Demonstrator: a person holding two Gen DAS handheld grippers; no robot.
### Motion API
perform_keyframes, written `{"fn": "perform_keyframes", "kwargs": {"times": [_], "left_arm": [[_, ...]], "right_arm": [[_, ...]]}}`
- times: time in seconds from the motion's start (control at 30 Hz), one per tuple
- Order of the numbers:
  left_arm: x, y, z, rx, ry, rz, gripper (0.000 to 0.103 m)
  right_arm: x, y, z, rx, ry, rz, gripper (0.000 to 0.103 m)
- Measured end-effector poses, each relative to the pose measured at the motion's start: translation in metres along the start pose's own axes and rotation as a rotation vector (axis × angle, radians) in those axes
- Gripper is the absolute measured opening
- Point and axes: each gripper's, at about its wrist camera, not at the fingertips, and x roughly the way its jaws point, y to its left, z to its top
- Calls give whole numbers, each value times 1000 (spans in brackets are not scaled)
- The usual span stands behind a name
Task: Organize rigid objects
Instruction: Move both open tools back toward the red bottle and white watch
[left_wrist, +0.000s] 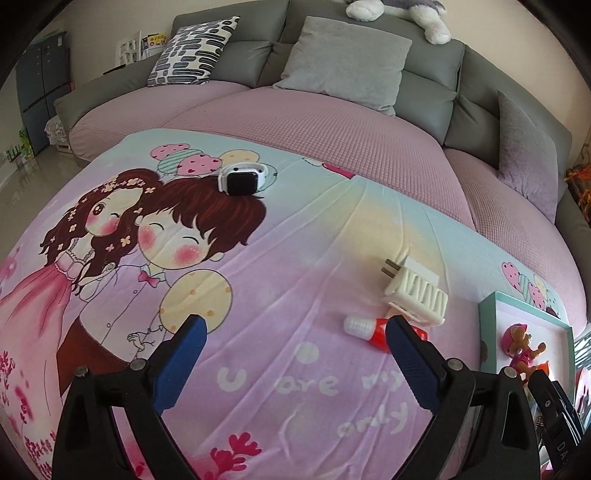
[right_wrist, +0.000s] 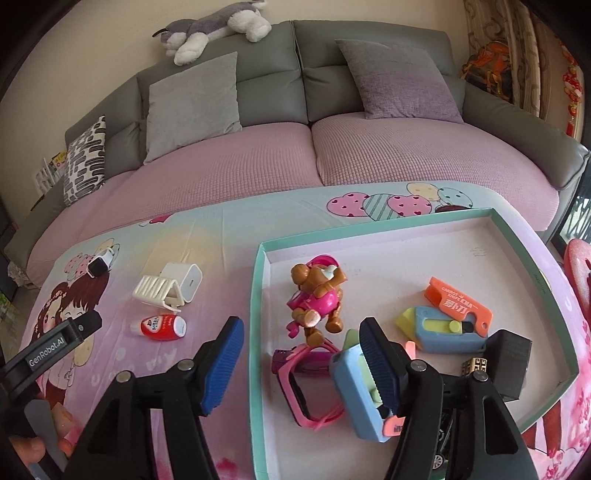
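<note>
Between the ribbed blue pads of the left hand-held gripper (left_wrist: 295, 365) lies only the smooth printed cloth (left_wrist: 280, 280); its black jaws stand wide and hold nothing. Just beyond its right fingertip lies one small red bottle (left_wrist: 376, 330) with a ribbed white cap, and touching that on the far side sit one ridged cream clip (left_wrist: 421, 295) and one white two-pronged plug (left_wrist: 402, 271). Farther off, to the left, one white watch (left_wrist: 242, 179) with a dark square face rests on the cloth, well apart from the rest.

The right hand-held gripper (right_wrist: 303, 360) is also open with nothing pinched, its left pad over the cloth and its right pad over the shallow teal-rimmed tray (right_wrist: 258, 295). Under the right pad lies a blue and green plastic cutter (right_wrist: 354, 398), one of two alike; the second (right_wrist: 439, 328) lies farther right. Beside that is one orange knife (right_wrist: 461, 304) printed "CARROT KNIFE". Also in the tray are one pink watch (right_wrist: 299, 391) with a rubbery strap, one glossy brown and pink toy dog (right_wrist: 317, 299), and one black block (right_wrist: 511, 354).

Writing on the cloth reads "U are my only". The black body at the near left of the right wrist view bears "GenRobot.AI". Far behind stands a grey sofa (right_wrist: 295, 74) with a waffle-textured pink seat cover.
</note>
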Motion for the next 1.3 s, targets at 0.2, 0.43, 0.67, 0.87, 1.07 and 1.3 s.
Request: {"fn": "perform_keyframes", "kwargs": {"times": [0.2, 0.43, 0.67, 0.87, 1.07, 1.3], "left_arm": [[0, 33, 3, -62, -12, 48, 98], [-4, 61, 6, -111, -36, 94, 98], [-9, 86, 8, -147, -70, 128, 99], [-11, 99, 10, -175, -96, 126, 99], [-6, 98, 11, -155, -71, 99, 99], [5, 97, 10, -126, -25, 91, 99]], "right_arm": [[2, 27, -2, -56, -12, 20, 88], [2, 55, -5, -106, -27, 45, 103], [8, 79, -11, -146, -16, 77, 103], [14, 94, -17, -174, -7, 108, 103], [20, 105, -22, -185, 4, 157, 103], [31, 109, -25, -155, 31, 186, 103]]}}
